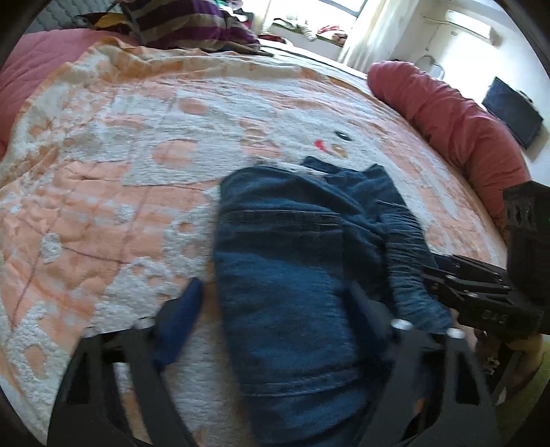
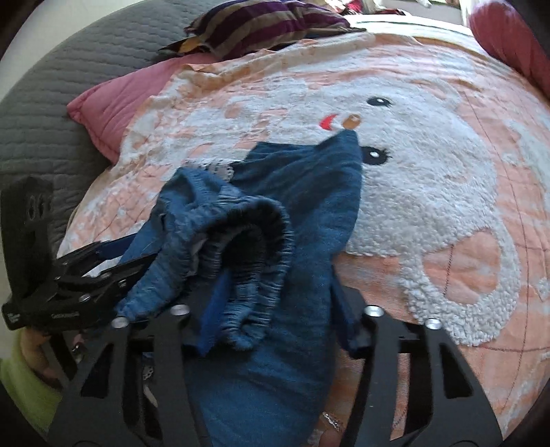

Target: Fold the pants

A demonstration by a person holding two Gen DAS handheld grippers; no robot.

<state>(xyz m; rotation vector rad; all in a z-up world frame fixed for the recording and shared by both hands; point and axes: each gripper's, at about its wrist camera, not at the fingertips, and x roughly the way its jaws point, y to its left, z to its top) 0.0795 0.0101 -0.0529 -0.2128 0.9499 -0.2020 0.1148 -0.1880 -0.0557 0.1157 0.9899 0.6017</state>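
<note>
Dark blue denim pants lie bunched on a peach and white fleece blanket. In the left wrist view my left gripper is open, its blue-padded fingers on either side of the folded denim. My right gripper reaches in from the right at the elastic waistband. In the right wrist view the pants drape over my right gripper, whose jaws stand apart with the gathered waistband between them. The left gripper comes in from the left.
The blanket has a bear face pattern. A red bolster runs along the right side. A pink pillow and a striped purple cushion lie at the far end, with a grey quilt at left.
</note>
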